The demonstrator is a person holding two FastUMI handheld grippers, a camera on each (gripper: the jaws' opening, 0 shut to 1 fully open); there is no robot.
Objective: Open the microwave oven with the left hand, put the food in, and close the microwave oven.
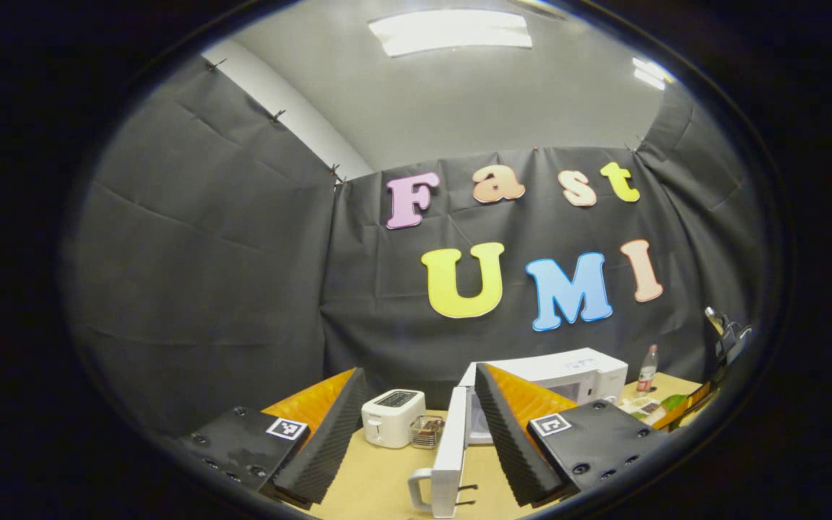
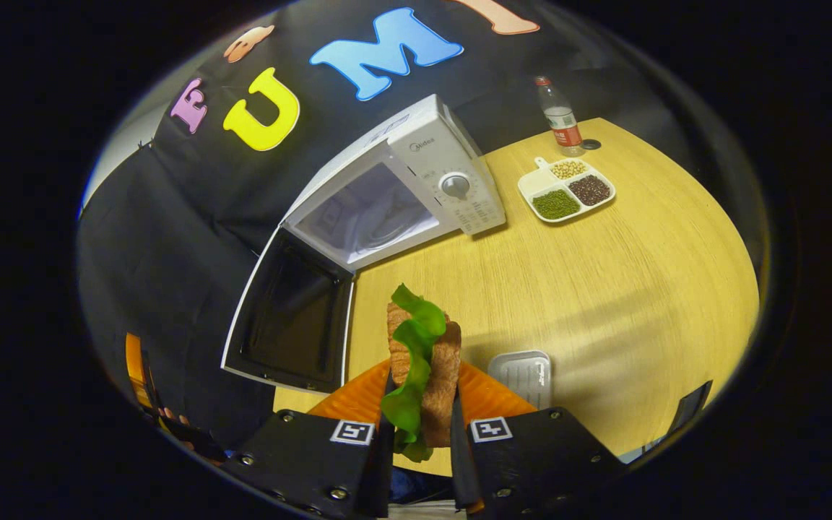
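Right gripper (image 2: 419, 433) clamped on the sandwich (image 2: 423, 361), both fingers pressing its sides. Sandwich standing on edge between the fingers, bread slices with green lettuce along the front, poking up and forward past the tips, held above the table (image 2: 640, 274). Microwave (image 2: 416, 180) ahead and a little left of the sandwich, door (image 2: 289, 310) swung wide open, cavity exposed. Small white tray (image 2: 528, 375) on the table just right of the fingers. Divided dish (image 2: 566, 189) of beans and a bottle (image 2: 559, 115) farther back, right of the microwave.

Left gripper (image 1: 416, 433) with fingers spread wide apart, nothing between them. Open door's edge with its handle (image 1: 423, 491) seen in the gap between the fingers, near the right one. Toaster (image 1: 393, 417) left of the door, beside a small clear container (image 1: 427, 431).
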